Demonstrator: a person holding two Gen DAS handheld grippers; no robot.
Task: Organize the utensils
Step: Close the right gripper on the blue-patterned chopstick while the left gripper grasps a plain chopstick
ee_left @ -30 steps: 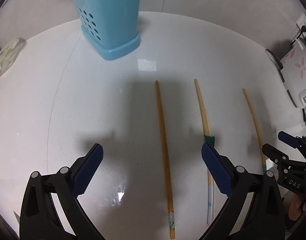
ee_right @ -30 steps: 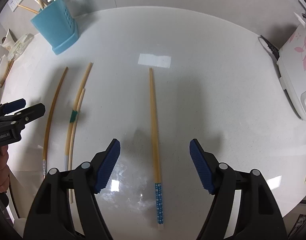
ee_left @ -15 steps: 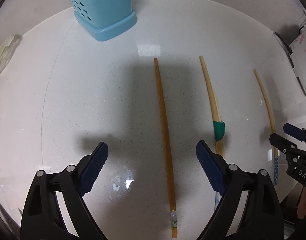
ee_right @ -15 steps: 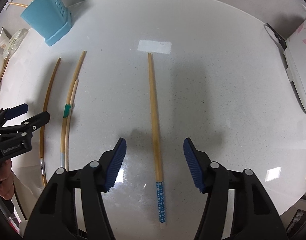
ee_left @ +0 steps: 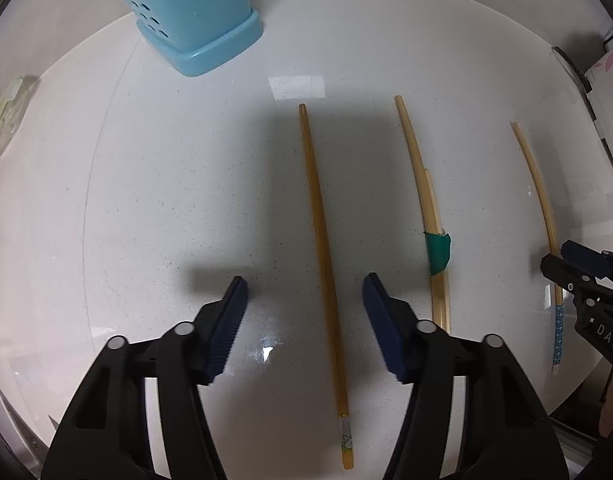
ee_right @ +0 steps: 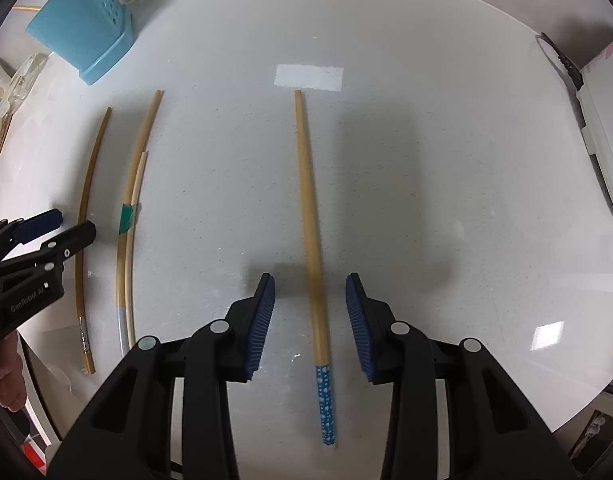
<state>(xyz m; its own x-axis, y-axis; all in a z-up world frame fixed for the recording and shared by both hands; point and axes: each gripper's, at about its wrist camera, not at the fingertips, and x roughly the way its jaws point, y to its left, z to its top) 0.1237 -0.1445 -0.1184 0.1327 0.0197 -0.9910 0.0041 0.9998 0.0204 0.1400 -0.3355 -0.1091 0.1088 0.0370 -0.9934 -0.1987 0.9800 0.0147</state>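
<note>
Several wooden chopsticks lie on a round white table (ee_left: 166,200). My left gripper (ee_left: 304,280) points down over a dark yellow chopstick (ee_left: 320,240); its jaws are closing with the stick between them, pads not touching it. My right gripper (ee_right: 309,280) straddles a chopstick with a blue dotted end (ee_right: 311,240); its jaws are closing too, pads still apart from the stick. A taped pair with a green band (ee_left: 436,240) lies between the two. The blue perforated utensil holder (ee_left: 190,12) stands at the back; it is also in the right wrist view (ee_right: 82,32).
A white appliance with pink flowers (ee_left: 604,92) and its dark cord sit at the table's right edge. Clear plastic packaging (ee_left: 10,108) lies at the left edge. In the right wrist view my left gripper (ee_right: 56,228) shows at the far left, a hand (ee_right: 6,380) below it.
Both grippers have sunk closer to the table and both pairs of jaws have narrowed around their chopsticks. The chopsticks have not moved.
</note>
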